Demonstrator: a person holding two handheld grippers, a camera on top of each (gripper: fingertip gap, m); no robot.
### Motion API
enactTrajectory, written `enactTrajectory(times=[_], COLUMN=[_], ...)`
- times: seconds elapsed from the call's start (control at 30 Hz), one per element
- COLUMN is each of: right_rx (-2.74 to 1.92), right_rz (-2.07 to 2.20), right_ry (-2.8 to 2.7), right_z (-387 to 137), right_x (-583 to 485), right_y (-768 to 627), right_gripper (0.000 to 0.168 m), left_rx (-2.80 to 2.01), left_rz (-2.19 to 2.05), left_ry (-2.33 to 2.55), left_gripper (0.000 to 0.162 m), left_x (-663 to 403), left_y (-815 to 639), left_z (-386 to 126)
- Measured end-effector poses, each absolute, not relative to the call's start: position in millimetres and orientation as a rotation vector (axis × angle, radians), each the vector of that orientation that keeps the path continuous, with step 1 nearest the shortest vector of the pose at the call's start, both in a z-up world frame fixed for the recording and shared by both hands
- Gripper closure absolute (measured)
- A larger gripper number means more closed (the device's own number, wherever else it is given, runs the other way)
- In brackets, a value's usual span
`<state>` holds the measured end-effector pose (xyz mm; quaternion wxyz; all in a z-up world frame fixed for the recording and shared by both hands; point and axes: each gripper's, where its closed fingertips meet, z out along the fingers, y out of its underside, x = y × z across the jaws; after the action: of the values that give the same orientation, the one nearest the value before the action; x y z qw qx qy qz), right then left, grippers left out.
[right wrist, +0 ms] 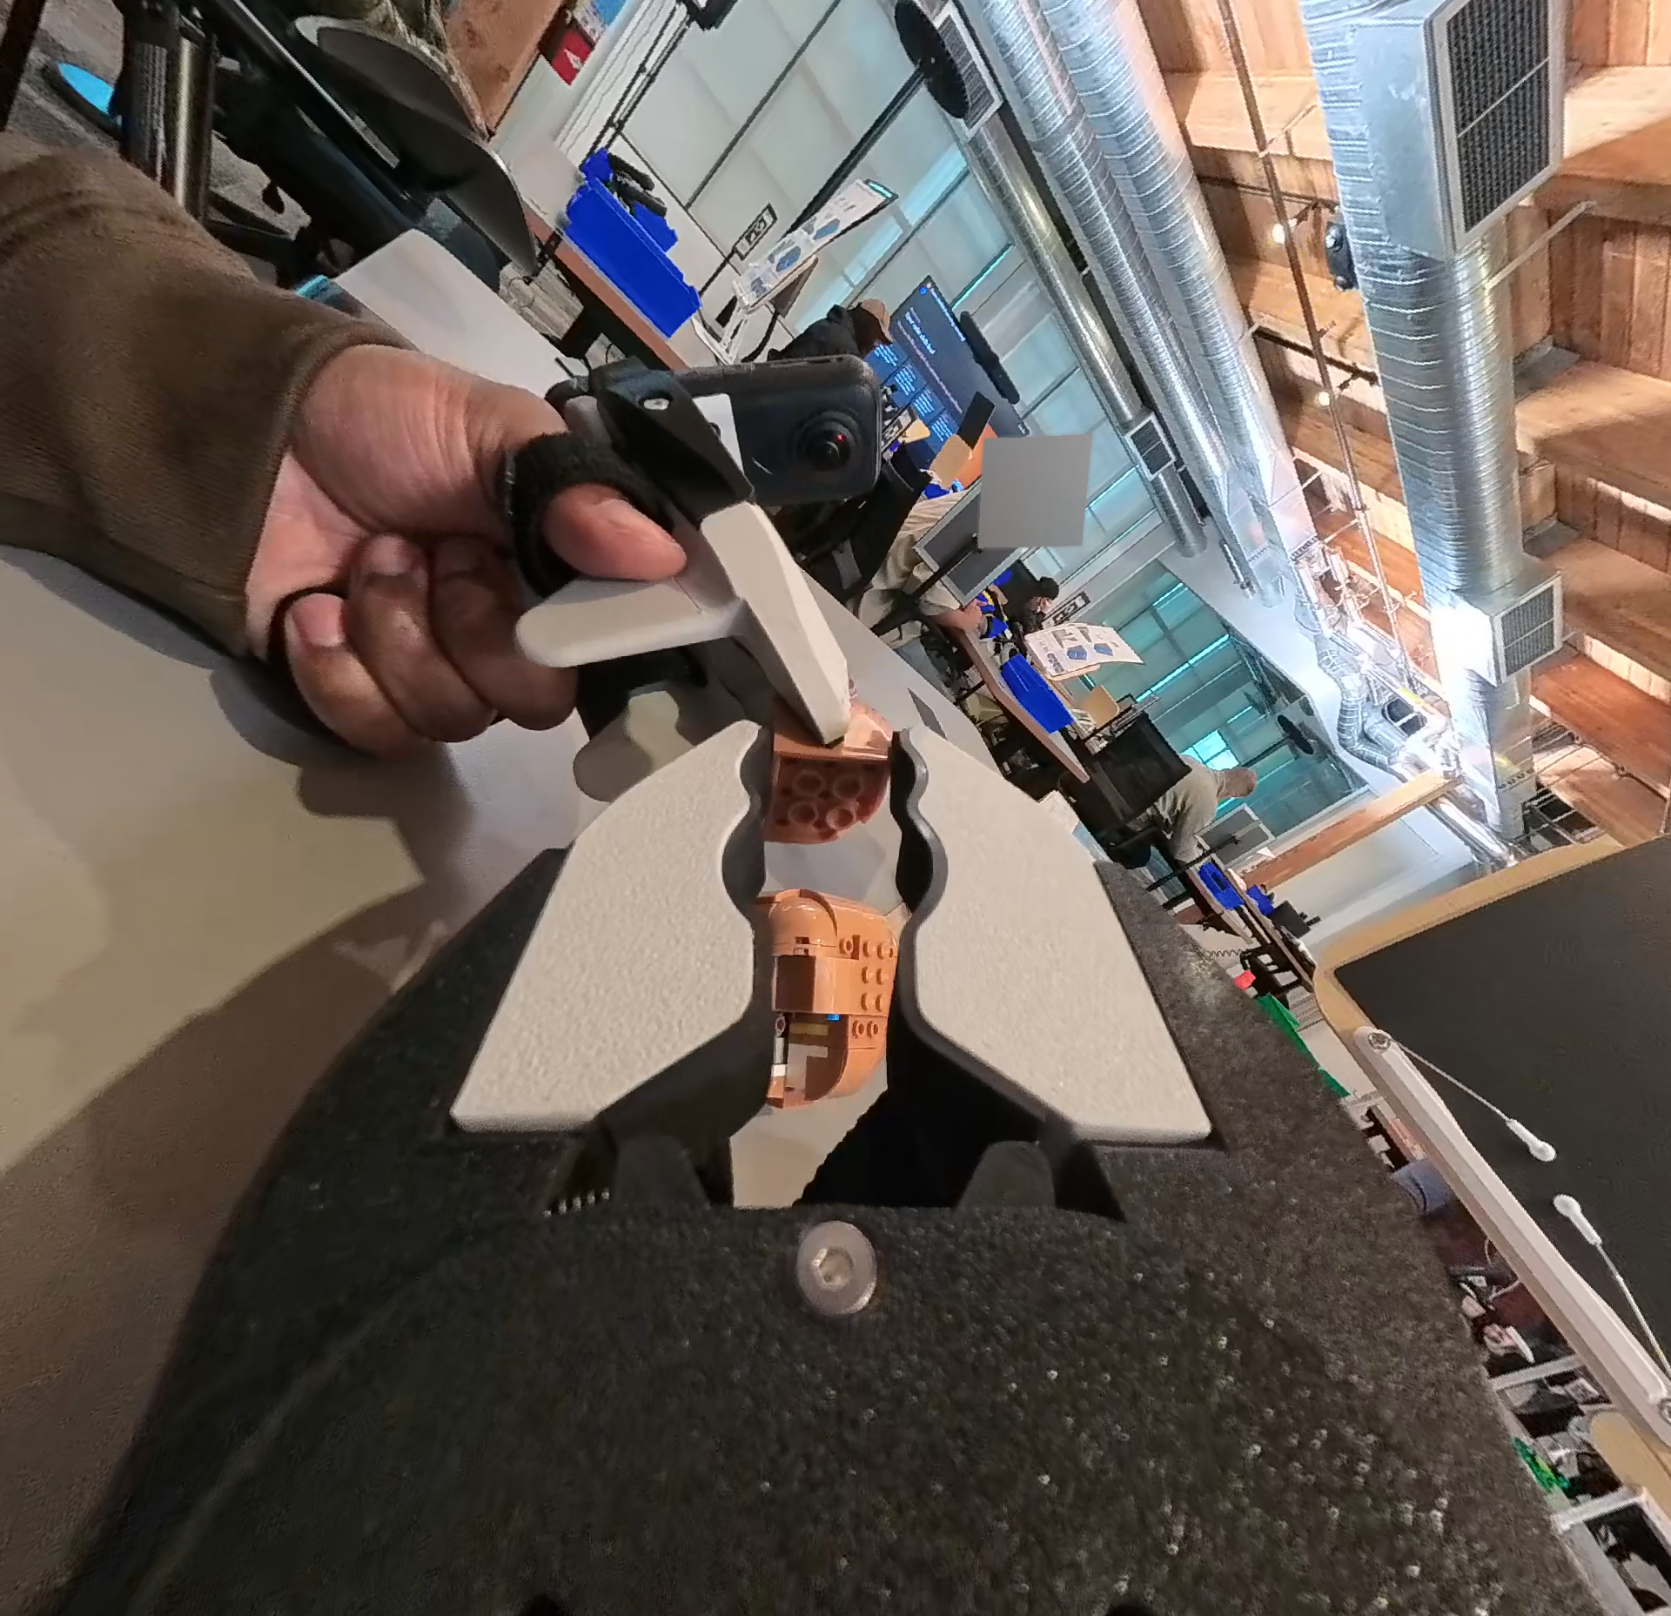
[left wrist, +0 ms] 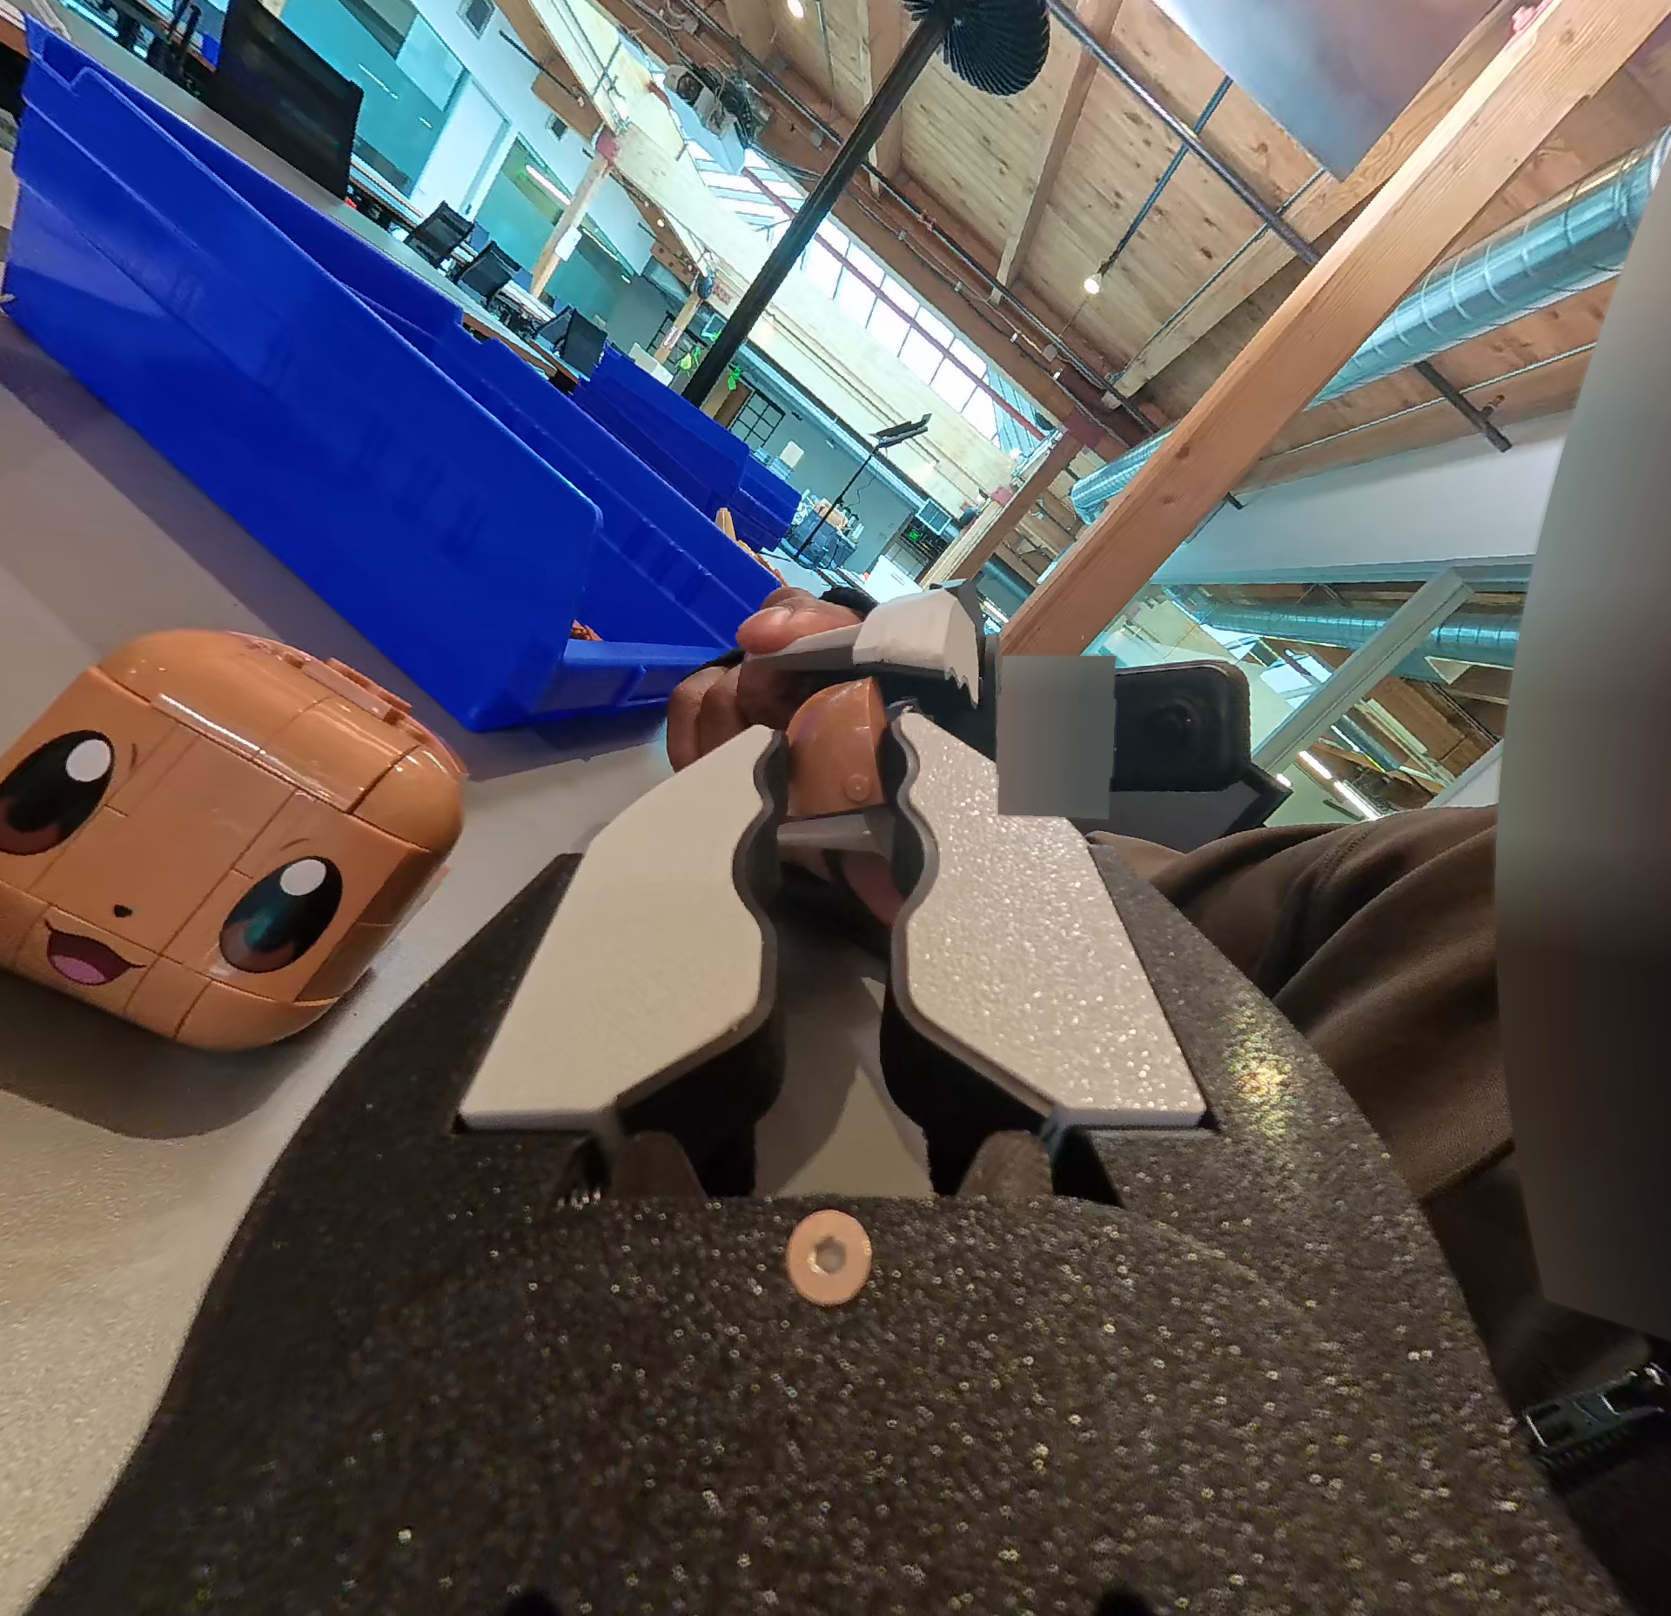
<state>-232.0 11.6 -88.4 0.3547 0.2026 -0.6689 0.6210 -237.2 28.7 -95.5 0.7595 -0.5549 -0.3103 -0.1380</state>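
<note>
Grey tabletop (left wrist: pixel 81 668): both grippers are meeting tip to tip, left gripper (left wrist: pixel 836 781) and right gripper (right wrist: pixel 827 781) each pinching the small rounded tan brick piece (right wrist: pixel 823 800), tan brick-built head (left wrist: pixel 208 840) lying leftward.

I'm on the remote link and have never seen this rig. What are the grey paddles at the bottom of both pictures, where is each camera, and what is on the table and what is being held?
No robot arm here: a person holds a two-finger gripper in each hand, each with a camera looking along its fingers. The grey paddles are those fingers.

The left wrist view shows the left gripper shut on a small tan brick piece. Beyond it is the other gripper's camera, gripped by a hand. On the grey table sits a tan brick-built head with a cartoon face, and behind it lie blue bins.

The right wrist view shows the right gripper around the same piece, studs underneath visible. The person's left hand works the left gripper, one finger pressing on the piece. Below lies another tan brick part.
</note>
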Motion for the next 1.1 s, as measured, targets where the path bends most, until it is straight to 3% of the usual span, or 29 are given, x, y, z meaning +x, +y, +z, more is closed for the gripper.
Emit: enactTrajectory(times=[1.1], right_rx=[0.528], right_rz=[1.764], right_ry=[-1.792], right_z=[-86.8], right_x=[-224.4], right_y=[14.7], right_gripper=[0.144], left_rx=[-1.212], left_rz=[-0.383], left_ry=[-0.635], left_gripper=[0.143], left_x=[-229.5], left_y=[30.6], left_z=[-93.7])
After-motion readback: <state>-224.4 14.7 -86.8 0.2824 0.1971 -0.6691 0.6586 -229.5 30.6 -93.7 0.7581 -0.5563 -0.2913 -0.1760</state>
